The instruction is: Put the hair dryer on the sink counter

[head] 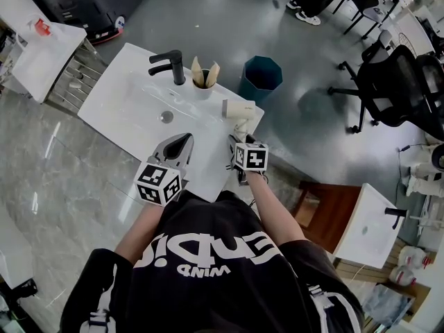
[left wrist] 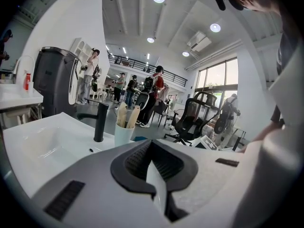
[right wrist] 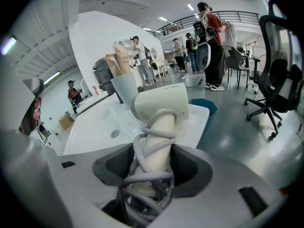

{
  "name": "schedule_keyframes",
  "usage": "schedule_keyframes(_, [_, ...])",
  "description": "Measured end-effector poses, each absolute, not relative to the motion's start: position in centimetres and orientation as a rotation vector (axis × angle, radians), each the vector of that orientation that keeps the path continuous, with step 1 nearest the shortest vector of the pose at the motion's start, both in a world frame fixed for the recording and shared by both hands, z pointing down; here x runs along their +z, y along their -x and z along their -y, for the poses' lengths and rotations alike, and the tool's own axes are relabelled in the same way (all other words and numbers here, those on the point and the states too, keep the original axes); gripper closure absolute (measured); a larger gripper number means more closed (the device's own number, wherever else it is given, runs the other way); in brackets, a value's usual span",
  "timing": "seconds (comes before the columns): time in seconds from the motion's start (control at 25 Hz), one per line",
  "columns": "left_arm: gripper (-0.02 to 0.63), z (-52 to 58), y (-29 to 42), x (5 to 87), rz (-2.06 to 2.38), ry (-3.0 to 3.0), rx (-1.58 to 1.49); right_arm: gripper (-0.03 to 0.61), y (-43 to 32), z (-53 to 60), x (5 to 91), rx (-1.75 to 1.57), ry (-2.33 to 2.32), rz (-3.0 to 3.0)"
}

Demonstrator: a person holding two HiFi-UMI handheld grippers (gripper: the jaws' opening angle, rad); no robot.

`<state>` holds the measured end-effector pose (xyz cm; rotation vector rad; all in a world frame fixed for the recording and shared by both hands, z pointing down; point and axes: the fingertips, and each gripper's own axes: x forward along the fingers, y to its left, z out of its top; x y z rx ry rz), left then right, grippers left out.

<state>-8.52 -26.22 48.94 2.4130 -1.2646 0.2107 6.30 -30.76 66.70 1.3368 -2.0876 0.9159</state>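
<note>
At the near edge of the white rectangular sink counter (head: 125, 96), the left gripper (head: 184, 141) is held with its jaws drawn together and nothing between them. Just beside it, the right gripper (right wrist: 154, 156) is angled downward. Its jaws are set apart round the handle of the cream plastic hair dryer (right wrist: 161, 103), with a slight gap seen at the pads. A grey cord is wound about that handle. The dryer's head is laid on the counter's right corner. Farther on, a matte black faucet (head: 170, 64) and a white cup (head: 202, 87) of flat tan pieces are stood behind the basin. Beyond the counter, a teal faceted bin (head: 262, 78) is seen.
</note>
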Motion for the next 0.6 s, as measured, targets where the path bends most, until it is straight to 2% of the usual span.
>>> schedule_keyframes(0.24, [0.606, 25.9, 8.2, 49.1, 1.251, -2.406, 0.217, 0.331, -6.7, 30.5, 66.6, 0.88, -1.353, 2.07])
schedule_keyframes(0.36, [0.606, 25.9, 8.1, 49.3, 1.247, -2.409, 0.221, 0.296, -7.2, 30.8, 66.2, 0.812, -1.379, 2.075])
schedule_keyframes(0.6, [0.606, 25.7, 7.8, 49.3, 1.235, -2.411, 0.222, 0.288, -7.6, 30.7, 64.8, 0.763, -1.394, 2.105])
